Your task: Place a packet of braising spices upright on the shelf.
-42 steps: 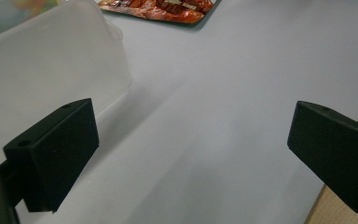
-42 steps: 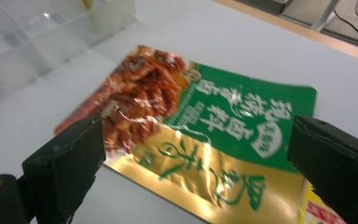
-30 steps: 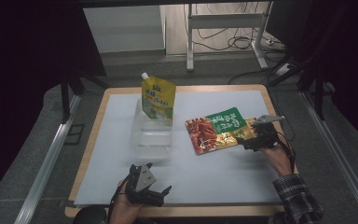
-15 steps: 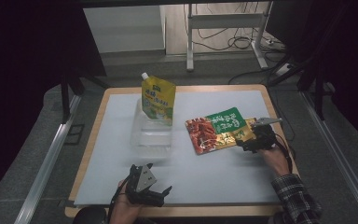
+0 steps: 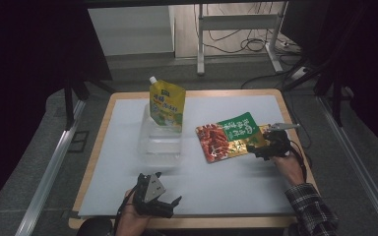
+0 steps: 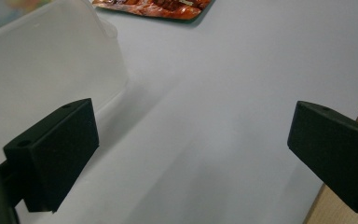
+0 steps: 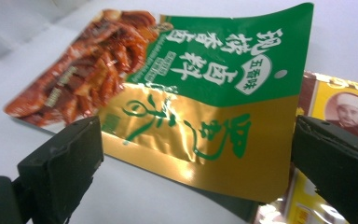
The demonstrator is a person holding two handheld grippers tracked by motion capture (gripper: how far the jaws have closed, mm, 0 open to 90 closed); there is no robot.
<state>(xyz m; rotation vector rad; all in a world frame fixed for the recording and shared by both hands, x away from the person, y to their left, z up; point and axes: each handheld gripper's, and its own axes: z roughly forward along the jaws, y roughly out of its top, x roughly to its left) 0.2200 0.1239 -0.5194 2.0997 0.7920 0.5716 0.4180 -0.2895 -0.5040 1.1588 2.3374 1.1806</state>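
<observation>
Right gripper (image 7: 193,172) open at the snack pouch (image 7: 168,88), left gripper (image 6: 191,154) open near the clear box (image 6: 46,60)

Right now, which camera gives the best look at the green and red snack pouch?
The right gripper view: the snack pouch lies close between the open right tool, its print and curled gold edge sharp. The high view shows the whole pouch small, beside the clear container. The left gripper view catches just its red end.

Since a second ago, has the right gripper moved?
No clear move. The right gripper sits at the same spot by the snack packet's right edge, near the table's right rim, jaws open.
</observation>
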